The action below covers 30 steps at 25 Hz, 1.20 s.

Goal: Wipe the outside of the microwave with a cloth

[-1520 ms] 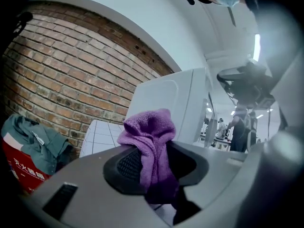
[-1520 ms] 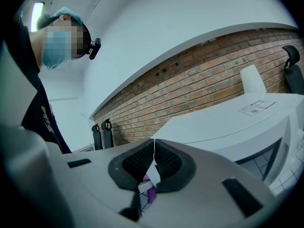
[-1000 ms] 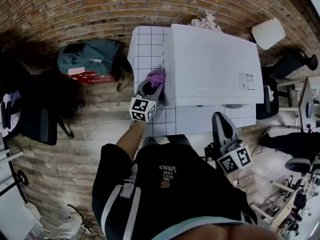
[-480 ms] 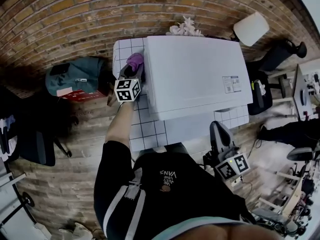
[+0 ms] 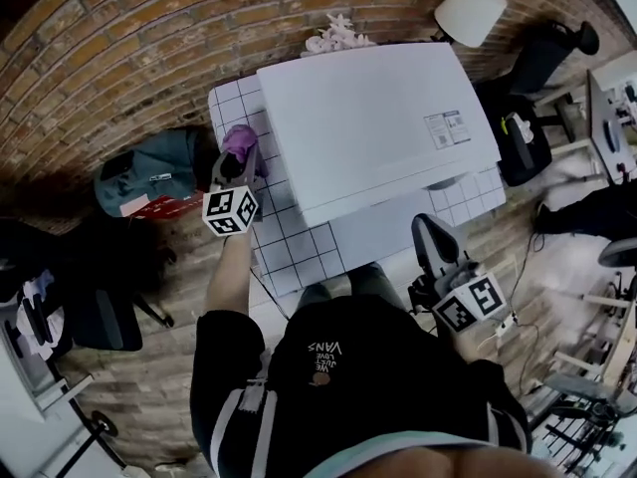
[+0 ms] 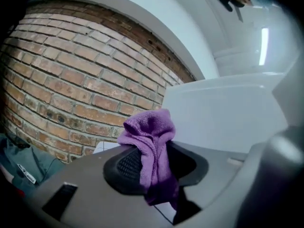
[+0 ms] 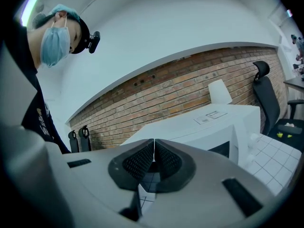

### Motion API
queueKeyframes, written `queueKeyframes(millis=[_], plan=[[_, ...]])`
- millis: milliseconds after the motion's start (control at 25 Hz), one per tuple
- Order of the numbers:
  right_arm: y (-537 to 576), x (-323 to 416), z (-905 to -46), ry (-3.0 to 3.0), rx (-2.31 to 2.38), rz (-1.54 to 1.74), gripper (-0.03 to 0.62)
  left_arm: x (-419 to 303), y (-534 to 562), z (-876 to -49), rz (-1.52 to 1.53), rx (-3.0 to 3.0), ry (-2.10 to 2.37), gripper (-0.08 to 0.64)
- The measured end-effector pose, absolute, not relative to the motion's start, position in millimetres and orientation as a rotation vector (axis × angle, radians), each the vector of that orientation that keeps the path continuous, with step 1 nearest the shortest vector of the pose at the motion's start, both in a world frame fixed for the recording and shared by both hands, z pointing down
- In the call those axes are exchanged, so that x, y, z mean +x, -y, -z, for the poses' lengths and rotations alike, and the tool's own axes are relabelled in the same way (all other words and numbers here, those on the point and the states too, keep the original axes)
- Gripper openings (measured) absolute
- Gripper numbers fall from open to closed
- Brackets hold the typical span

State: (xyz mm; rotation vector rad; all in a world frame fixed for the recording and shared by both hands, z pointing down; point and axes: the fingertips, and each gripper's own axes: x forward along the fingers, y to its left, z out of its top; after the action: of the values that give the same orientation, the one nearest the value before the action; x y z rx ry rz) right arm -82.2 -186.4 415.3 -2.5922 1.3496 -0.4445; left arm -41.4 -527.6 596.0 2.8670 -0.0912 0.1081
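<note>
The white microwave (image 5: 373, 118) stands on a white tiled table (image 5: 289, 242) against the brick wall. My left gripper (image 5: 239, 152) is shut on a purple cloth (image 5: 239, 139), held beside the microwave's left side near its rear corner. From the left gripper view the cloth (image 6: 151, 148) bunches up out of the shut jaws, with the microwave's white side (image 6: 223, 113) just to the right. My right gripper (image 5: 430, 242) hangs shut and empty off the table's front edge. The right gripper view shows the microwave (image 7: 209, 127) ahead beyond the closed jaws.
A teal bag (image 5: 149, 172) lies on the wooden floor left of the table. A white lamp shade (image 5: 470, 10) and a pale pink bundle (image 5: 333, 36) sit behind the microwave. Black office chairs (image 5: 542, 58) stand to the right, and another chair (image 5: 90, 297) to the left.
My left gripper has carried the cloth along the microwave's left side from the front corner toward the rear. The right gripper has stayed near the table's front edge.
</note>
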Motion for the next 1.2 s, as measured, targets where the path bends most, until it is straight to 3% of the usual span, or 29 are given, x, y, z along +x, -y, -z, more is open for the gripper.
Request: queueKeyframes(millis=[560,840,1200], plan=[[144,-81,-411,-1.424,-2.493,0.369,0.003,-212,400,-519,-0.067,2.941,0.073,0.141],[27,-71,-408,-1.39,-2.463,0.332,0.004,-217,282,-491,-0.048,2.986,0.096,0.141],[-132,-45,-418,-1.339,-2.473,0.325,0.003,-164,125,-470,0.003,3.042,0.03,0.141]])
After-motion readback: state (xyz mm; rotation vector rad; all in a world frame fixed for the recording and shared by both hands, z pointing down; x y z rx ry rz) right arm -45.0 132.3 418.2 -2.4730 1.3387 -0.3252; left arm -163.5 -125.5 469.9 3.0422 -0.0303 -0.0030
